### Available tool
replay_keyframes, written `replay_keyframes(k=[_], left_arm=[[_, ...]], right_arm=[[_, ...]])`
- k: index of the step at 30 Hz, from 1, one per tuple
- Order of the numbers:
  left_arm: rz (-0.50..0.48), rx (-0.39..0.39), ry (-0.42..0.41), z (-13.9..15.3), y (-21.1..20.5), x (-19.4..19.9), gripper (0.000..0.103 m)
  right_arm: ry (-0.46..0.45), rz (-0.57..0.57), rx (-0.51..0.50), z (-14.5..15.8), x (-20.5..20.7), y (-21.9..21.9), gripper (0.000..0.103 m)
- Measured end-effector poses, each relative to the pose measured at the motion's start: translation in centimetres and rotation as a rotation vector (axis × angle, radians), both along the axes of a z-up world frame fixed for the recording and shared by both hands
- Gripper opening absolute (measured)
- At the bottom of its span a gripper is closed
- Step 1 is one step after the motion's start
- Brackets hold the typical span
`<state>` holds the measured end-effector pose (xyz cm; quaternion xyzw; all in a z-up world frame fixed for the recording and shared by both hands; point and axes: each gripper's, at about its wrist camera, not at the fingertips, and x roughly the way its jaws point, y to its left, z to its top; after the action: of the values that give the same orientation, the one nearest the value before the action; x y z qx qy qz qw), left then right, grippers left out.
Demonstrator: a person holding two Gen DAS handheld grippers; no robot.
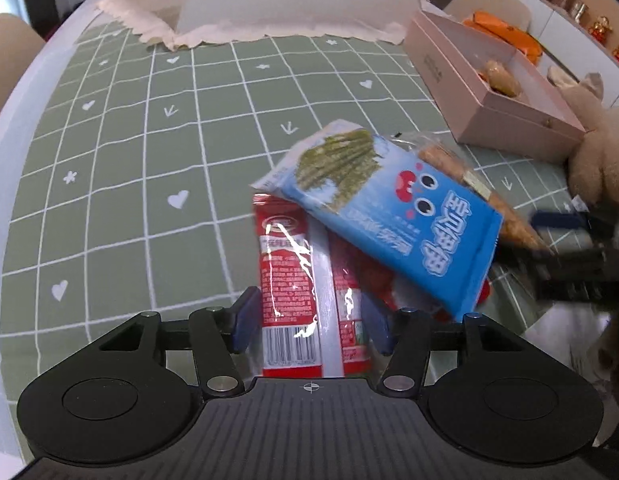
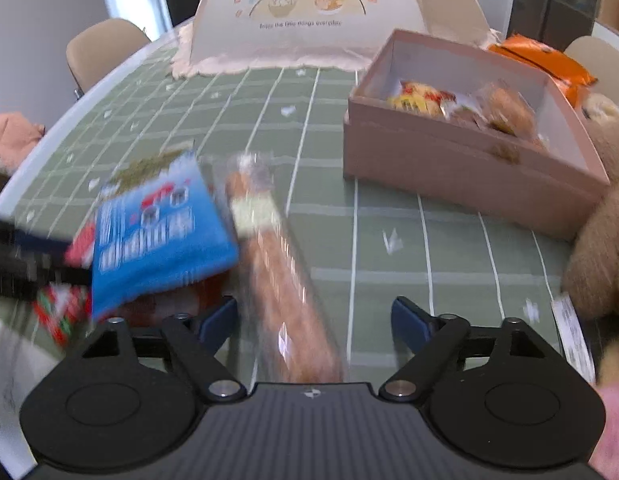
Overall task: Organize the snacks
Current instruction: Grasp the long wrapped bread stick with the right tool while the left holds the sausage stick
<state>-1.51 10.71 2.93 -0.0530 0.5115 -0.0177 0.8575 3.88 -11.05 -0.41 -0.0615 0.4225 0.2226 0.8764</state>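
The pink cardboard box [image 2: 461, 168] stands ahead and to the right of the right gripper [image 2: 315, 320], open at the top, with a few wrapped snacks [image 2: 461, 106] already lying inside it. By my judgement the job is partly done — some items are boxed, while a small heap is left on the green checked tablecloth [image 1: 149, 140].

That heap holds three things. A red glossy snack packet [image 1: 289, 276] lies between the fingers of the left gripper [image 1: 309, 322], its barcode end nearest the camera. The jaws stand released on either side of it; the blue pads [image 1: 245, 318] flank the packet without visibly pressing on it. A blue seaweed snack bag [image 1: 393, 216] rests on top of the red packet, ahead and to the right of the left gripper. A long clear-wrapped biscuit bar [image 2: 285, 280] runs from beside the blue bag down between the fingers of the right gripper, nearer its left finger. Those jaws are released too — wide apart, with tablecloth showing on the right side of the bar.

An orange packet [image 2: 549, 60] lies beyond the box, unsorted as far as I can tell. A beige plush toy [image 2: 601, 256] sits to the right of the right gripper.
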Motion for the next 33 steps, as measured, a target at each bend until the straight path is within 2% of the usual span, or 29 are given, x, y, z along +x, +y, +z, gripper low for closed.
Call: replay_keyframes(k=[2, 3, 5, 7, 14, 20, 21, 23, 24, 25, 26, 28, 30, 33], left_arm=[[-0.011, 0.049, 0.003, 0.0, -0.9, 0.0, 0.061], [-0.013, 0.058, 0.004, -0.1, -1.0, 0.0, 0.062], [-0.011, 0.056, 0.006, 0.0, -0.8, -0.1, 0.062], [-0.009, 0.044, 0.009, 0.1, -0.6, 0.0, 0.062], [-0.009, 0.048, 0.001, 0.0, -0.7, -0.1, 0.062], [0.008, 0.040, -0.016, 0.1, -0.5, -0.4, 0.061], [0.018, 0.021, -0.021, 0.2, -0.2, -0.5, 0.055], [0.040, -0.031, -0.017, 0.5, 0.6, -0.7, 0.037], [0.047, -0.071, -0.020, 0.8, 1.2, -0.8, 0.036], [0.057, -0.100, -0.026, 1.3, 1.6, -1.0, 0.025], [0.069, -0.095, -0.038, 1.9, 2.0, -1.3, 0.012], [0.078, -0.067, -0.074, 3.4, 2.5, -1.9, 0.013], [0.084, -0.088, -0.106, 4.7, 3.3, -2.3, 0.013], [0.087, -0.108, -0.108, 5.4, 3.3, -2.6, 0.016]], right_arm=[[-0.007, 0.020, -0.011, 0.1, 1.4, 1.0, 0.076], [-0.004, 0.032, -0.014, 0.1, 1.8, 1.5, 0.070], [-0.012, 0.047, -0.021, 0.2, 2.3, 2.3, 0.055], [0.002, 0.066, -0.005, 0.6, 2.6, 2.6, 0.033], [0.047, -0.014, 0.031, 1.0, 2.3, -0.4, 0.030], [0.099, -0.098, 0.063, 0.9, 0.0, -4.0, 0.030], [0.108, -0.104, 0.072, 0.8, -0.5, -4.4, 0.030], [0.116, -0.112, 0.074, 0.5, -1.1, -4.8, 0.033], [0.106, -0.113, 0.071, 0.4, -1.5, -5.0, 0.034], [0.096, -0.114, 0.066, 0.4, -1.8, -5.1, 0.034], [0.088, -0.117, 0.060, 0.3, -1.8, -5.0, 0.034], [0.080, -0.121, 0.059, 0.3, -1.8, -4.9, 0.035], [0.070, -0.122, 0.054, 0.3, -1.7, -4.7, 0.036], [0.055, -0.116, 0.038, 0.3, -1.6, -4.3, 0.039]])
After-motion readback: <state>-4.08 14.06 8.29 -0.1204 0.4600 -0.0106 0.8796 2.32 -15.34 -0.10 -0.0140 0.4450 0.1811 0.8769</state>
